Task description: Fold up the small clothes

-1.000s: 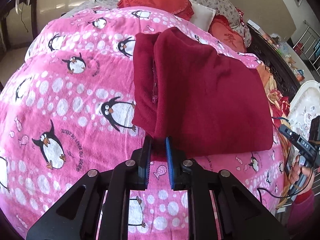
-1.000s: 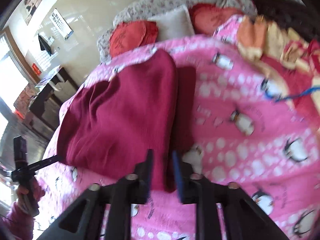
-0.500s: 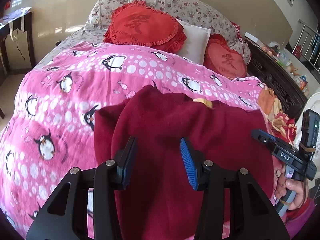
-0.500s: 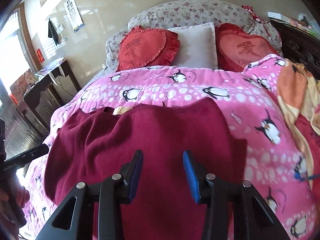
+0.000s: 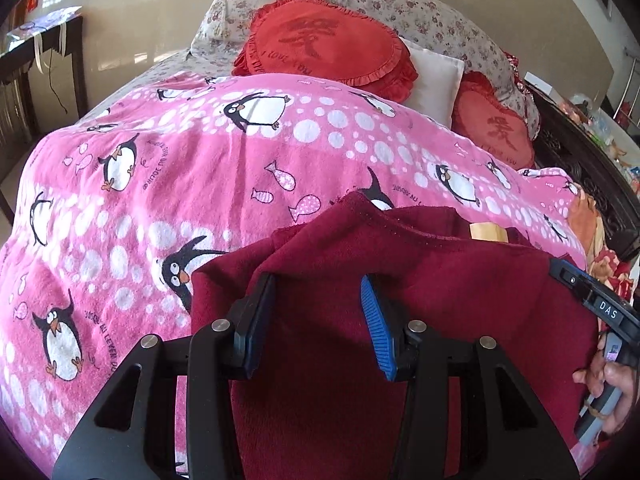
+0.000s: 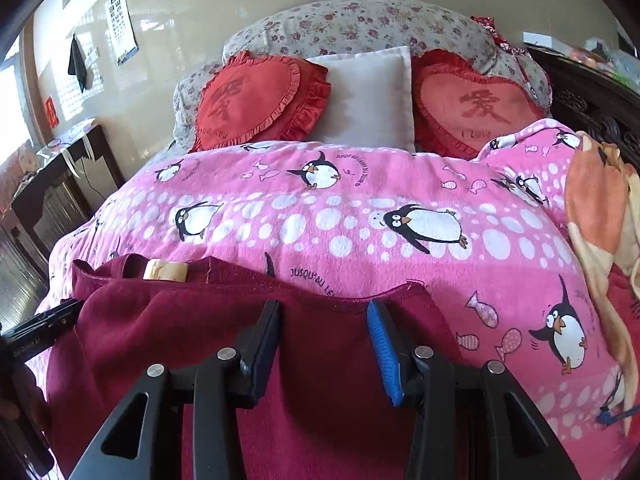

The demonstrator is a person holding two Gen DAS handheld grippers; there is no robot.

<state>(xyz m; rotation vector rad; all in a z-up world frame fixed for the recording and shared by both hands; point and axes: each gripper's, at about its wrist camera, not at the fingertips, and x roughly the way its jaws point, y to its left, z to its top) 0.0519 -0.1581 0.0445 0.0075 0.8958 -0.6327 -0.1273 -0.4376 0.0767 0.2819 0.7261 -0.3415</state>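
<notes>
Fleece is what you're handling: the maroon garment [image 5: 420,320] looks thick, soft and matte, light enough to lift but limp, so I'd expect it to sag and drag wherever you don't support it. It lies folded on the bed, spread over the pink penguin blanket [image 5: 200,168], with its far edge just ahead of both tools and a tan neck label [image 6: 166,271] showing at the collar.

Your left gripper [image 5: 316,320] hangs over the cloth with its fingers [image 5: 376,332] apart and nothing pinched between them. Your right gripper [image 6: 326,344] is the same, spread above the hemmed edge, and its opening is widening slightly.

Take hold at the stitched edges or corners, where the layers are firmest; a pinch mid-panel would likely catch only the top layer. The blanket's napped surface may cling to the fleece, so lift before you carry. Behind, the frilled red heart cushions [image 6: 260,100] and the white pillow [image 6: 368,96] sit well apart.
</notes>
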